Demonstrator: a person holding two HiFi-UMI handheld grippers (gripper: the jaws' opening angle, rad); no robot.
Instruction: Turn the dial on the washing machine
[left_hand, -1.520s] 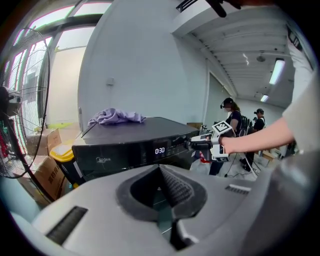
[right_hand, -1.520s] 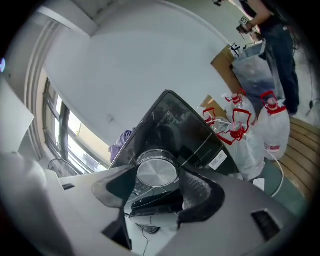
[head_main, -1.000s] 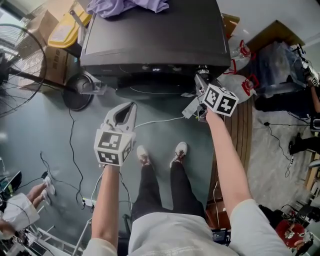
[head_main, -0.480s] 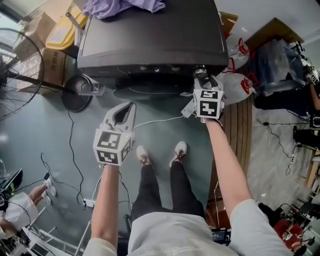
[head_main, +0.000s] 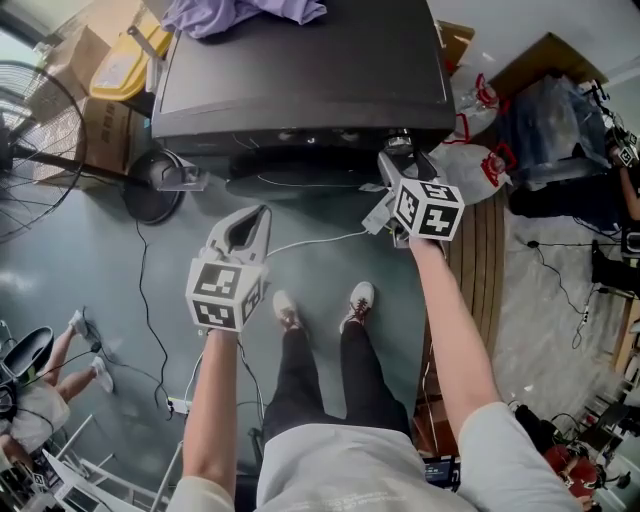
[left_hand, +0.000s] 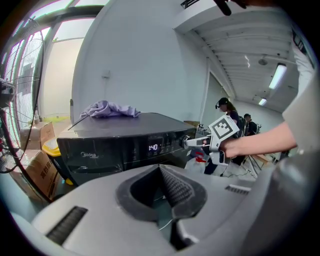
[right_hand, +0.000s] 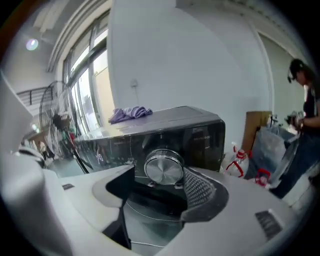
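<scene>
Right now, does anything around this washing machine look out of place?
Only a crumpled purple cloth lying on top of the washing machine, at its far edge, rather than inside. A white cable also trails loose across the floor in front.

Looked steeply down from the head onto the washing machine (head_main: 300, 80) lid and the floor (head_main: 150, 280) before it. Rode on the left gripper (left_hand: 161, 170), facing the machine's front from some way off, with the right gripper (left_hand: 192, 142) caught at that front's right end. Sat on the right gripper, close, facing the dial (right_hand: 163, 167) just past the jaws. Caught the machine and its purple cloth (head_main: 245, 12) in all three.
</scene>
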